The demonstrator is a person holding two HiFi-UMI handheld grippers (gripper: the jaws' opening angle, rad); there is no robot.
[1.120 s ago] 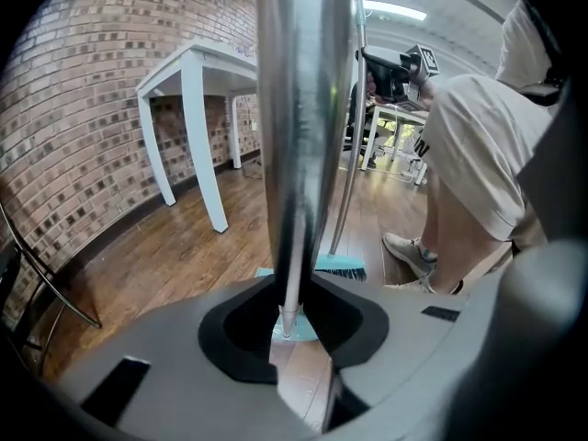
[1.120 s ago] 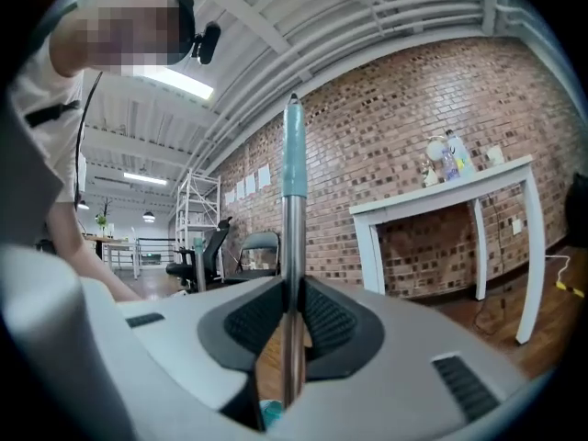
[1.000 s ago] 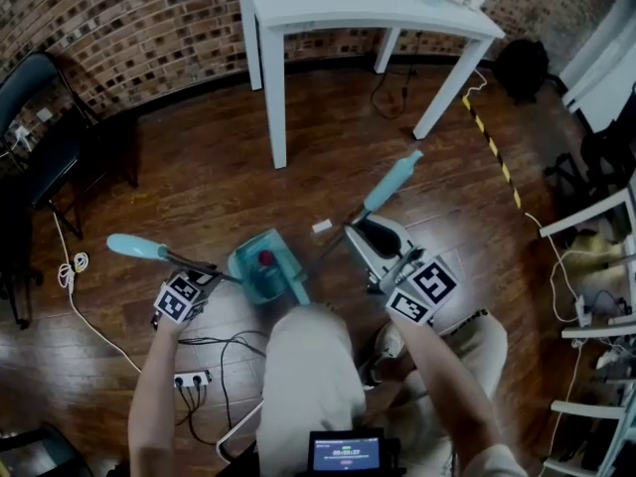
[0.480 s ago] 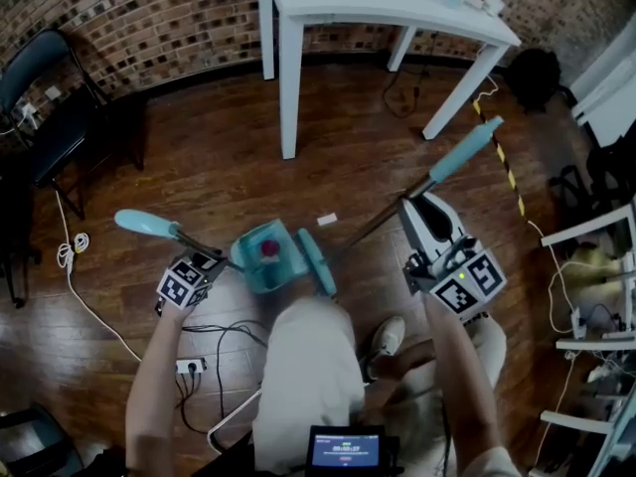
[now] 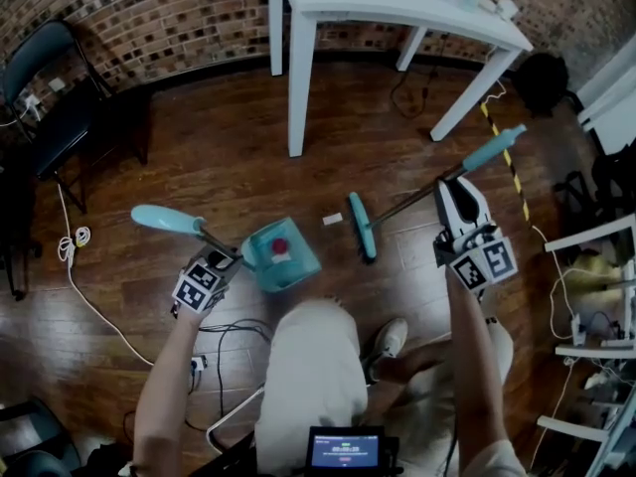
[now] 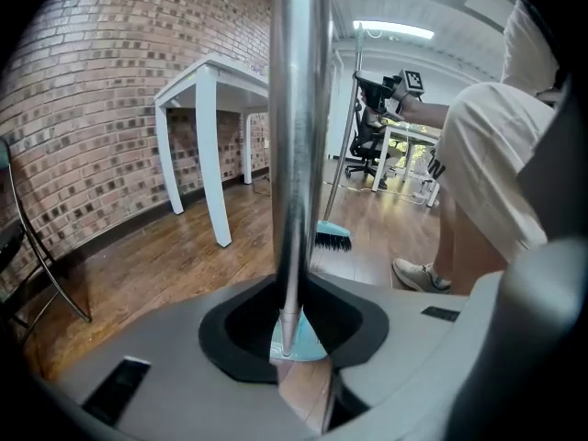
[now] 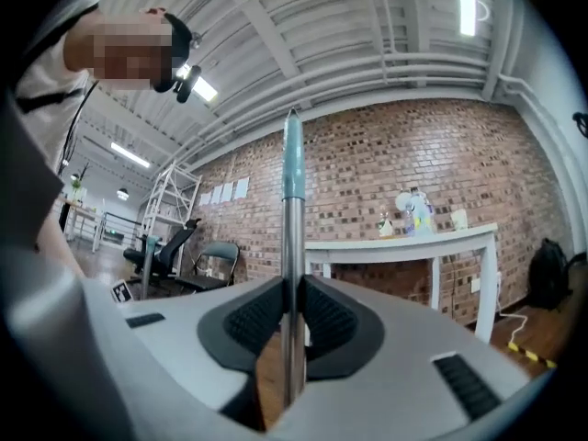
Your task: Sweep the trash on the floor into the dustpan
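A teal dustpan [image 5: 281,256] rests on the wooden floor with a red bit of trash [image 5: 280,247] inside. Its metal pole [image 6: 296,154] runs up to a teal grip [image 5: 167,219]. My left gripper [image 5: 221,254] is shut on that pole, and its jaws [image 6: 292,338] look down along it. A small white scrap [image 5: 332,220] lies on the floor between the dustpan and the broom head [image 5: 362,227]. At the right, my right gripper [image 5: 452,195] is shut on the broom's metal handle [image 7: 292,274], below its teal tip [image 7: 292,163].
A white table [image 5: 397,3] stands by the brick wall at the back, a black chair [image 5: 50,97] at the left. Cables and a power strip [image 5: 194,364] lie near my left arm. Yellow-black tape [image 5: 507,172] and white racks [image 5: 596,286] are at the right. My legs [image 5: 303,386] fill the bottom centre.
My right gripper has carried the broom to the right, away from the dustpan; its head now lies right of the white scrap. The dustpan and left gripper have hardly moved.
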